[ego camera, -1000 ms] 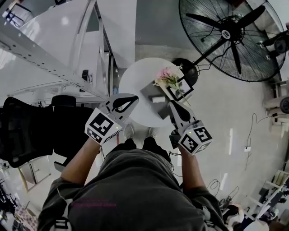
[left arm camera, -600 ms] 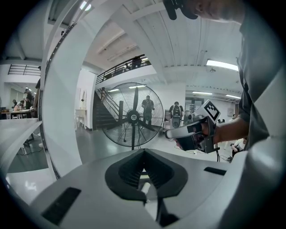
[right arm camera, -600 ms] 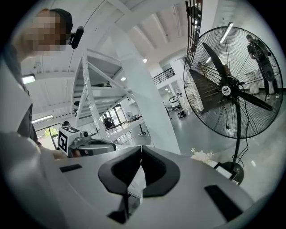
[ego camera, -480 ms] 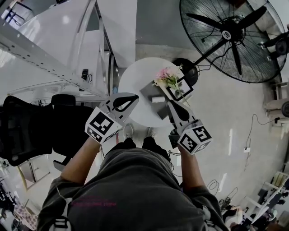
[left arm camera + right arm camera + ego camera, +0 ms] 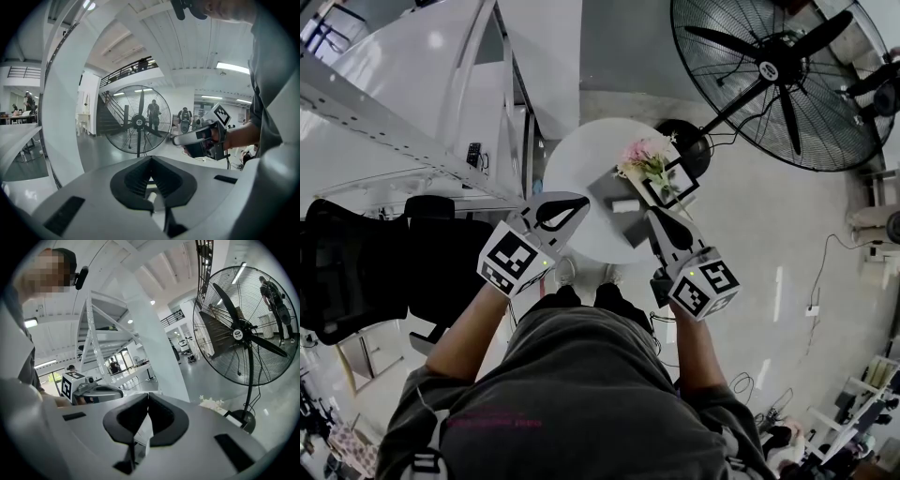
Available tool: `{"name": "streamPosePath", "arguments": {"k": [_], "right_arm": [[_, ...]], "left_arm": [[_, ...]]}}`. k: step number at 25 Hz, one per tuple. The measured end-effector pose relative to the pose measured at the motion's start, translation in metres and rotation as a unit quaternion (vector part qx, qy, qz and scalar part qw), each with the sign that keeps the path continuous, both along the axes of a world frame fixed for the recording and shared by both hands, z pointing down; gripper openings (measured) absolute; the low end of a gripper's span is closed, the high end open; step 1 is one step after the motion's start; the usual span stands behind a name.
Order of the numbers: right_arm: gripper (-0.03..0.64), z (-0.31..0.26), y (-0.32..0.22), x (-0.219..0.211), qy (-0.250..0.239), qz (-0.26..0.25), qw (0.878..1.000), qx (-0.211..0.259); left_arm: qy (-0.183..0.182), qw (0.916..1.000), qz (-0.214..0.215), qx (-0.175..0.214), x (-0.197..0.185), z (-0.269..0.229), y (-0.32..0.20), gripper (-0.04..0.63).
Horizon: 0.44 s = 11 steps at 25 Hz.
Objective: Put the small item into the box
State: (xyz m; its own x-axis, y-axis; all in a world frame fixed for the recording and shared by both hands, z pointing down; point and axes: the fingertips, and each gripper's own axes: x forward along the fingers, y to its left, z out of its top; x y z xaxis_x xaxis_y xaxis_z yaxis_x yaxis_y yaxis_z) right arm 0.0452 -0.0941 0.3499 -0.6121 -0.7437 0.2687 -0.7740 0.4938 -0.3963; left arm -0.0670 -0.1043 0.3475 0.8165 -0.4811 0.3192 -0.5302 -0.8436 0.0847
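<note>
A black chair (image 5: 356, 272) stands well off to the outer side of the left fingers. The left gripper (image 5: 581, 201) is held over the near edge of the round white surface (image 5: 577, 159). In the left gripper view its fingers (image 5: 133, 180) are together, the dark pads meet at their tips, and nothing is clamped between them. A pale sliver shows through the slot below the tips, but I cannot tell what it is.

Just ahead of the left fingertips and towards the right, a dark grey flat sheet (image 5: 609, 187) lies on the surface. The small white item (image 5: 625, 205) lies on that sheet. In the head view it sits between the two sets of fingertips, somewhat nearer the right ones, and neither gripper touches it. How far above it the fingers hang cannot be judged.

Beyond the item, farther from both sets of fingertips, a bunch of pink flowers (image 5: 647, 157) lies partly over a black-rimmed box (image 5: 680, 185) with a pale inside. The item is beside this box, not in it.

The right gripper (image 5: 654, 215) points up at the near corner of the grey sheet, with the box just past its tips. Its fingers (image 5: 126, 420) are likewise closed tip to tip, with nothing between them.

A large black floor fan (image 5: 773, 70) stands well beyond the right fingers, off the surface.
</note>
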Motion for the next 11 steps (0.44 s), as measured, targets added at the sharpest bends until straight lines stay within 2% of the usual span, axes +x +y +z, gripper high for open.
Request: {"name": "streamPosePath", "arguments": {"k": [11], "right_arm": [[0.02,-0.0003,0.0009,0.0042,0.0,-0.002,1.0,-0.001]], "left_arm": [[-0.001,1.0,0.004,0.0,0.0081,-0.0016,0.0002,0.015]]}}
